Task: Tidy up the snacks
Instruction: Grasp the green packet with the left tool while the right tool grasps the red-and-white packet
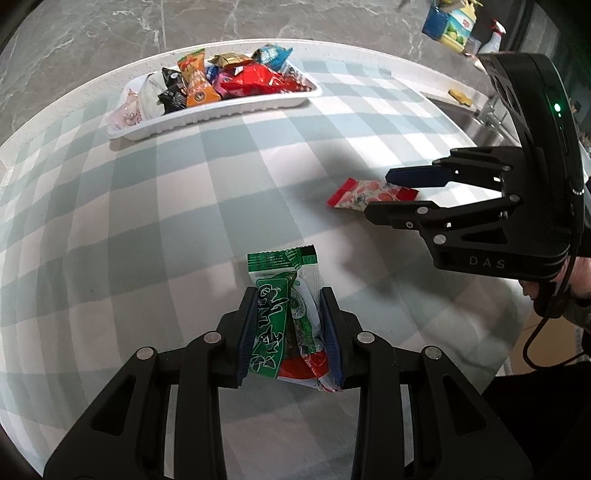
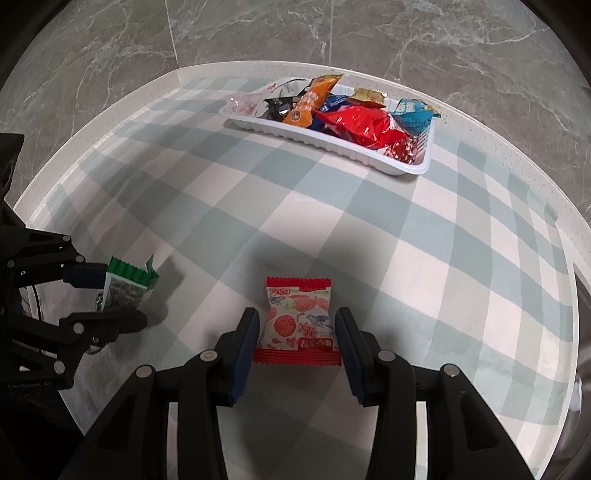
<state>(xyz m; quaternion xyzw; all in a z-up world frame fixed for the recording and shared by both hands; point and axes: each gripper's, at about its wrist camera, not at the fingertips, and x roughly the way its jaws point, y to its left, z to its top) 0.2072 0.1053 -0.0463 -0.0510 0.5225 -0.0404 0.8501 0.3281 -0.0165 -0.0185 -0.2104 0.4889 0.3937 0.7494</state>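
Note:
My left gripper [image 1: 290,295] is shut on a green snack packet [image 1: 273,325], which stands upright between the blue pads, lifted a little off the checked tablecloth [image 1: 166,221]. The right wrist view shows that gripper [image 2: 123,295] and packet [image 2: 125,288] at the left. A red-and-white snack packet [image 2: 297,321] lies flat on the cloth with my right gripper [image 2: 297,314] closed against its two side edges. From the left wrist view, the right gripper [image 1: 378,195] sits over that packet [image 1: 354,194]. At the far side, a white tray [image 1: 221,110] [image 2: 332,147] holds several mixed snack packets.
The table's white edge curves around the cloth, with grey marbled floor [image 2: 258,33] beyond. A metal sink [image 1: 476,122] and a yellow sponge [image 1: 460,96] lie past the right edge, with bottles [image 1: 450,22] further back. A hand [image 1: 576,280] holds the right gripper.

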